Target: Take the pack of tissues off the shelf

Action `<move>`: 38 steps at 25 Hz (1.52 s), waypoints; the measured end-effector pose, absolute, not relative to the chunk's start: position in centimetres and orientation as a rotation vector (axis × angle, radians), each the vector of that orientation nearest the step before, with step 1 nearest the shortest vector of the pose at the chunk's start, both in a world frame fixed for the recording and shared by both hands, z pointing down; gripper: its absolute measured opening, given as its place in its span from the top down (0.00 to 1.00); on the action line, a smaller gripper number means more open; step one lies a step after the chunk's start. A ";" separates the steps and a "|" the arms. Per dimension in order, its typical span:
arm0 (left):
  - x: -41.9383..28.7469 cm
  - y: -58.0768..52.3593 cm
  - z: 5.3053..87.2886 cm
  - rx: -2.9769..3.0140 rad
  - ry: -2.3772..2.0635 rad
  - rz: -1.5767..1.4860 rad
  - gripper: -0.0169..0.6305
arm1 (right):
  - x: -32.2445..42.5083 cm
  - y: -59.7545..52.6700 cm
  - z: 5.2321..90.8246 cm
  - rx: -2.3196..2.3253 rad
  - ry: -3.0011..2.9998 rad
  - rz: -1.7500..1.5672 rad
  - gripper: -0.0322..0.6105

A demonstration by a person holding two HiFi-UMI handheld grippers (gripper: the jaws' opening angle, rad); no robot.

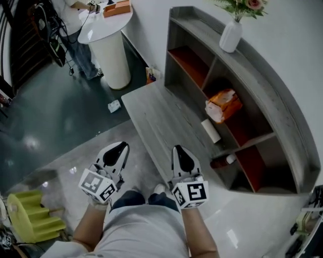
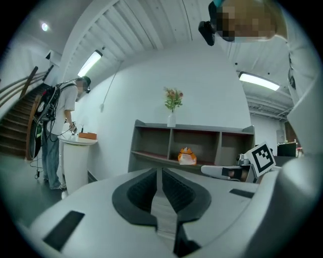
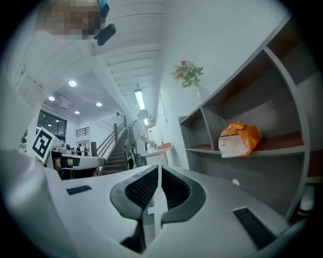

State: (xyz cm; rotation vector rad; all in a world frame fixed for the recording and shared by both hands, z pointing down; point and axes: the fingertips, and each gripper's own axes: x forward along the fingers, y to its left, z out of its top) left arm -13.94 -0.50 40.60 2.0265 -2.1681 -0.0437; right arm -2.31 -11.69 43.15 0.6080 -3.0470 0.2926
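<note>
Head view: a grey wood shelf [image 1: 262,83] w/ curved top and red-orange inner panels is set against a white wall; a low grey bench [image 1: 156,113] runs along its front.
Floor [image 1: 60,126]: dark green by the wall, pale grey nearer the feet; a small white item [image 1: 114,106] lies on it.
Room: a round white table [image 1: 101,30] carries an orange box [image 1: 117,8]; a person [image 1: 81,53] stands beside it.
Pack of tissues [image 1: 223,105]: orange and white, on the board of the shelf's middle compartment, well apart from both grippers.
Shelf top: a white vase [image 1: 230,35] w/ flowers.
Bench end: a white roll [image 1: 210,130] lies by the shelf's foot.
Left gripper [image 1: 118,147]: held low above the knees, pointed fwd; jaws pressed together, nothing between.
Right gripper [image 1: 180,150]: held beside the left one, same pose; jaws together, nothing between.
Writing: black-white square markers on both cubes; print on the pack is too small to be read.
</note>
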 end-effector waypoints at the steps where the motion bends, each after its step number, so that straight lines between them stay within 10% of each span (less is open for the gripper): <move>1: -13.9 -1.3 40.6 2.037 -2.151 -0.048 0.94 | -2.0 -12.2 43.2 0.633 -3.043 0.299 0.91; 26: -8.7 -25.3 41.2 2.566 -1.372 -0.019 0.93 | 5.2 -20.3 42.5 1.496 -2.708 0.285 0.91; 38: -3.3 -32.2 43.2 2.622 -1.171 0.010 0.78 | 12.7 -19.3 43.5 1.889 -2.399 0.265 0.91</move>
